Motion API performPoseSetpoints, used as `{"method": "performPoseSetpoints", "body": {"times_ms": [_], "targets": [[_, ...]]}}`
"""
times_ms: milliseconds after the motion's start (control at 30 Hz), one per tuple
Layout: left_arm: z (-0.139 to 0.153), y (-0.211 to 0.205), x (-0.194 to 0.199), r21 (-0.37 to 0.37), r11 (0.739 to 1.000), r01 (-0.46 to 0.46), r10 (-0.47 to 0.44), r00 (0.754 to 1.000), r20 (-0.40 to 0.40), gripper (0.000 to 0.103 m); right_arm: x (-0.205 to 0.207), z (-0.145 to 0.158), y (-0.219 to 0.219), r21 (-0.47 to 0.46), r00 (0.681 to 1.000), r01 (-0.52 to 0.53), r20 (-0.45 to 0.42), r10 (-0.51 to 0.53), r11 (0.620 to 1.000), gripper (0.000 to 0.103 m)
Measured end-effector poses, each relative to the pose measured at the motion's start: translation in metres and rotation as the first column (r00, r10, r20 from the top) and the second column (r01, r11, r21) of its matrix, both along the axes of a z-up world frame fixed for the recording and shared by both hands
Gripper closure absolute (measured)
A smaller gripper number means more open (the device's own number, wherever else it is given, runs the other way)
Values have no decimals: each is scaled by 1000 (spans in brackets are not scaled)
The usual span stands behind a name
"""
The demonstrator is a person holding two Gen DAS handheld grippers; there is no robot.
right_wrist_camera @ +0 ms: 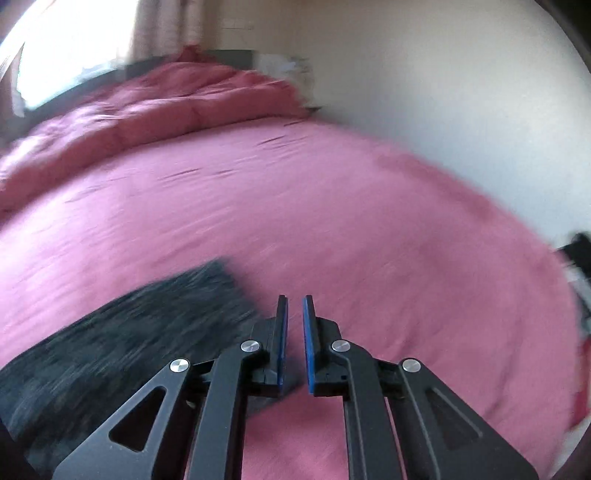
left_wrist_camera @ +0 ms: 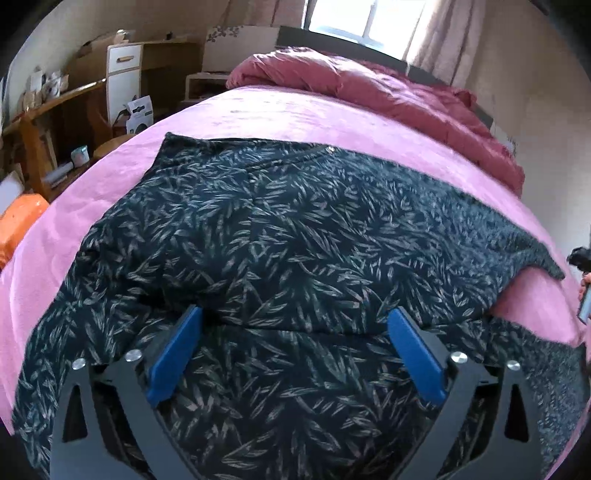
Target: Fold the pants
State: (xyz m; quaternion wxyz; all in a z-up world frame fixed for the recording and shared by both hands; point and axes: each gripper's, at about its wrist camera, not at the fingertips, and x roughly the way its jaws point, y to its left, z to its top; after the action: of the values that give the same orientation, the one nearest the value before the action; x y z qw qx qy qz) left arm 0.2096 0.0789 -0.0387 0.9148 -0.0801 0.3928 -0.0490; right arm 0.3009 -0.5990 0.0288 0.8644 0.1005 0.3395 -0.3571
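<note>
Pants (left_wrist_camera: 280, 236) under spread left tool (left_wrist_camera: 295, 325).

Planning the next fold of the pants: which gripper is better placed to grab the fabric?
Left. The left gripper hangs wide open directly over the pants, fabric between its fingers. The right gripper, nearly shut, points at bare pink bed sheet, pants off to its left.

Pink bed (left_wrist_camera: 280, 110), bunched quilt (left_wrist_camera: 369, 85), bright curtained window (left_wrist_camera: 354, 18), wooden desk (left_wrist_camera: 48, 107) alongside.
</note>
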Motion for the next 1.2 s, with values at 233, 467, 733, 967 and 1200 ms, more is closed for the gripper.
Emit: {"method": "performPoseSetpoints", "body": {"times_ms": [233, 467, 733, 967, 1200], "targets": [[37, 17, 21, -39, 999, -5, 6, 999, 31, 4, -48, -38, 90, 222, 981, -187, 98, 169, 957, 52], [65, 78, 99, -24, 992, -125, 126, 991, 48, 3, -53, -57, 152, 88, 969, -247, 10, 247, 965, 40], [35, 100, 163, 26, 984, -175, 176, 984, -40, 5, -56, -61, 145, 99, 969, -248, 12, 248, 964, 38], [12, 90, 186, 15, 986, -164, 165, 979, -119, 62, -52, -62, 143, 91, 968, -248, 2, 249, 964, 37], [43, 88, 153, -20, 989, -149, 149, 989, 22, 69, -51, -64, 144, 88, 969, -245, -1, 246, 965, 37]]}}
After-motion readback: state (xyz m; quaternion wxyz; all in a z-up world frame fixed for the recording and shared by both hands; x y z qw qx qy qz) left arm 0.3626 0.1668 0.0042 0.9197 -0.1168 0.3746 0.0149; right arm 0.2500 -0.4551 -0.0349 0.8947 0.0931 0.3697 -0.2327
